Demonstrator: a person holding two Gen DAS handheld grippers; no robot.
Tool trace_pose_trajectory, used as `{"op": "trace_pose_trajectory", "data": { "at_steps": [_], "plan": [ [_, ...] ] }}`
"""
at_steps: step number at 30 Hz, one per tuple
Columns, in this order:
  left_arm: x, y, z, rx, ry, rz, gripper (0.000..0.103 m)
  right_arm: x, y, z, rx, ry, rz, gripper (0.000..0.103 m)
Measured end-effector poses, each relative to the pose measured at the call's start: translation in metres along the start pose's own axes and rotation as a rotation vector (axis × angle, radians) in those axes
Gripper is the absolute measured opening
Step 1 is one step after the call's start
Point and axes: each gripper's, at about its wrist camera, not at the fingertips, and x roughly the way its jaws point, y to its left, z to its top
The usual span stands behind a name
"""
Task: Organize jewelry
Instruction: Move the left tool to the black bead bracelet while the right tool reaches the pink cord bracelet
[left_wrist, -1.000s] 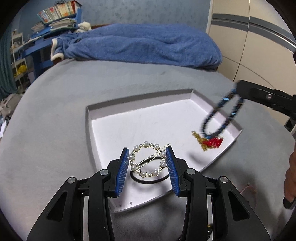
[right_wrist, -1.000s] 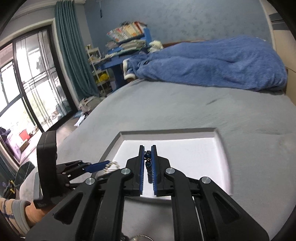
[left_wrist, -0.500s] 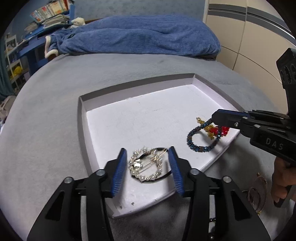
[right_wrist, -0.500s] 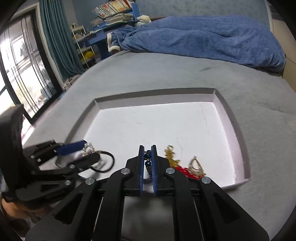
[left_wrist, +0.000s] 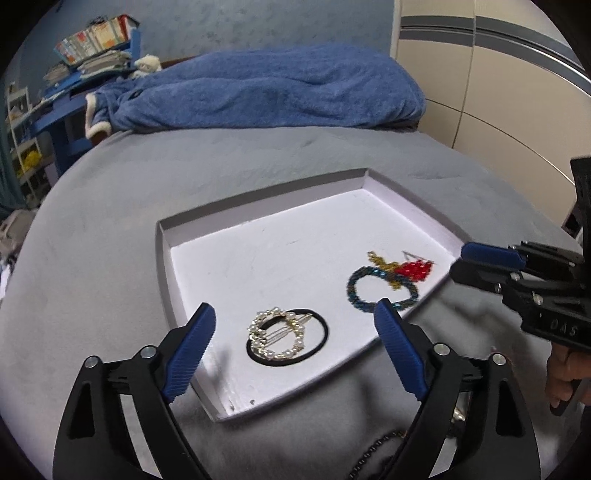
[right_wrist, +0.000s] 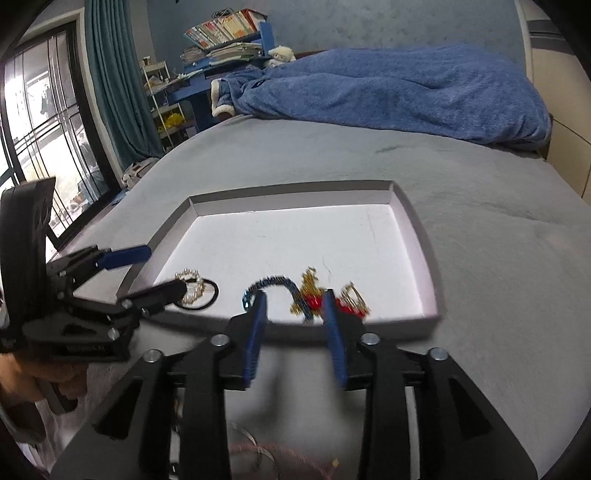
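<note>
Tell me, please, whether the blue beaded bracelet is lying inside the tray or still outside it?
Inside: the blue beaded bracelet lies flat on the tray floor near its edge, clear of both tools.

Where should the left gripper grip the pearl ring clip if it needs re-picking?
Probably across the pearl ring clip's beaded rim, from above: it lies flat in the white tray on a black hair tie, so side edges give little purchase. The left gripper is open around it.

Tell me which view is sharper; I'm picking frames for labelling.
Left wrist view: sharp, pearl clip and bead bracelet crisp in the white tray. Right wrist view: motion blur smears the bracelet and the tray's near rim; window glare at left.
</note>
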Motion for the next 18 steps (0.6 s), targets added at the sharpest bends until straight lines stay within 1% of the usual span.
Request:
{"op": "trace_pose_trajectory", "data": {
  "at_steps": [3,8,13,18],
  "plan": [
    [-0.014,-0.008,-0.005,0.018,-0.025,-0.006,0.092,-0.014,-0.007,-0.014,0.020,-0.015,-0.001,0.041],
    [-0.035,-0.019,-0.022,0.032,-0.044,-0.036,0.092,-0.037,-0.019,-0.041,0.058,-0.018,-0.011,0.048],
    [-0.051,-0.026,-0.046,0.049,-0.041,-0.061,0.093,-0.049,-0.029,-0.066,0.095,0.000,-0.026,0.048],
    [-0.060,-0.024,-0.071,0.045,-0.021,-0.075,0.093,-0.060,-0.034,-0.082,0.129,0.002,-0.031,0.049]
  ]
}}
